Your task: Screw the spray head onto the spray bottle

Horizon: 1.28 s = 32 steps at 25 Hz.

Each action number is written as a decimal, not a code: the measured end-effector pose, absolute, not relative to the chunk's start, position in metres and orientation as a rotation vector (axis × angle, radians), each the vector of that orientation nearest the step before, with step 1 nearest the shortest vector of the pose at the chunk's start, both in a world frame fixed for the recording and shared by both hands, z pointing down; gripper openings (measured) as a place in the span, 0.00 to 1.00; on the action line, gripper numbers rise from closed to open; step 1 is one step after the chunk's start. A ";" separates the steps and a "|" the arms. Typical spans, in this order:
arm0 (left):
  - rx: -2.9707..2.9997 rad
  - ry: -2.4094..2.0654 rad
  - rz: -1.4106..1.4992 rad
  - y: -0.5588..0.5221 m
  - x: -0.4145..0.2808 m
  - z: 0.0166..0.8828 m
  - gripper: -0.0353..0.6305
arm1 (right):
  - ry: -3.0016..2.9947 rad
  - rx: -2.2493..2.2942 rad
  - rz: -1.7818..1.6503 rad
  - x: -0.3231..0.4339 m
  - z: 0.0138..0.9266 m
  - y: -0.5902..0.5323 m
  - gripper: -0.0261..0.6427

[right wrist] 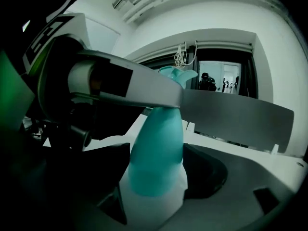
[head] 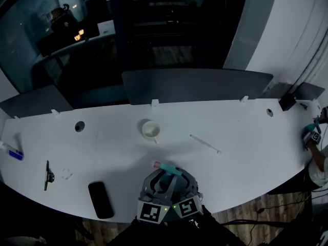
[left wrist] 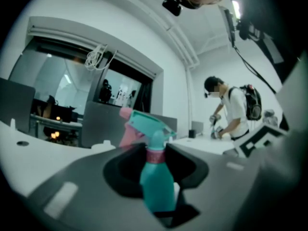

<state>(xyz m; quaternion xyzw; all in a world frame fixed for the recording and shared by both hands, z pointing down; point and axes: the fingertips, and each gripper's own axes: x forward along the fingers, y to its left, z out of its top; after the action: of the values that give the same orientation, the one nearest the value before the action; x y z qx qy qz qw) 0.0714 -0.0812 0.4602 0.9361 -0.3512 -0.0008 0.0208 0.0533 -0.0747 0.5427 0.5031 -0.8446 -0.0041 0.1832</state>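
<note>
A teal spray bottle (head: 165, 180) stands upright at the near edge of the white table (head: 241, 137), between both grippers. Its teal spray head (left wrist: 147, 126), with a pink nozzle and a pink collar (left wrist: 155, 156), sits on the neck. My left gripper (left wrist: 156, 186) is shut on the spray bottle's upper part; one of its fingers (right wrist: 139, 88) crosses just under the spray head in the right gripper view. My right gripper (right wrist: 159, 182) surrounds the bottle's lower body (right wrist: 156, 158), with a dark gap showing beside the bottle, so it is open.
A black phone (head: 100, 199), a black tool (head: 48, 175), a white round cup (head: 150, 130) and a thin clear tube (head: 205, 143) lie on the table. Grey partitions (head: 197, 84) stand along the far edge. A person (left wrist: 236, 112) works at the table's right end.
</note>
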 end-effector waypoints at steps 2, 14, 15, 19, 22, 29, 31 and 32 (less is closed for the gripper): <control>2.908 -1.085 0.000 -0.081 0.070 0.460 0.25 | -2.417 1.387 0.000 0.053 0.542 -0.077 0.52; 3.044 -0.855 0.037 -0.069 0.066 0.461 0.25 | -2.677 0.414 0.125 0.056 0.553 -0.067 0.52; 3.047 -0.853 0.038 -0.069 0.066 0.461 0.25 | -2.673 0.353 0.137 0.056 0.552 -0.067 0.52; 3.051 -0.878 0.048 -0.069 0.067 0.462 0.25 | -2.658 0.378 0.155 0.056 0.551 -0.068 0.52; 3.062 -0.914 0.065 -0.070 0.068 0.463 0.26 | -2.668 0.646 0.153 0.069 0.543 -0.067 0.52; 3.022 -0.964 0.062 -0.076 0.070 0.463 0.31 | -2.681 0.966 0.191 0.093 0.528 -0.059 0.52; 3.005 -0.941 0.075 -0.076 0.069 0.464 0.40 | -2.687 1.012 0.173 0.095 0.521 -0.060 0.52; 3.008 -0.933 0.086 -0.075 0.069 0.465 0.44 | -2.690 1.025 0.160 0.095 0.518 -0.060 0.52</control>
<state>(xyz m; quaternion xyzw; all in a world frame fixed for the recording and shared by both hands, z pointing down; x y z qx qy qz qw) 0.0694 -0.0745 0.4646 0.9548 -0.2961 0.0273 -0.0047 0.0947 -0.0600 0.5177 0.3526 -0.9252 0.0551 0.1290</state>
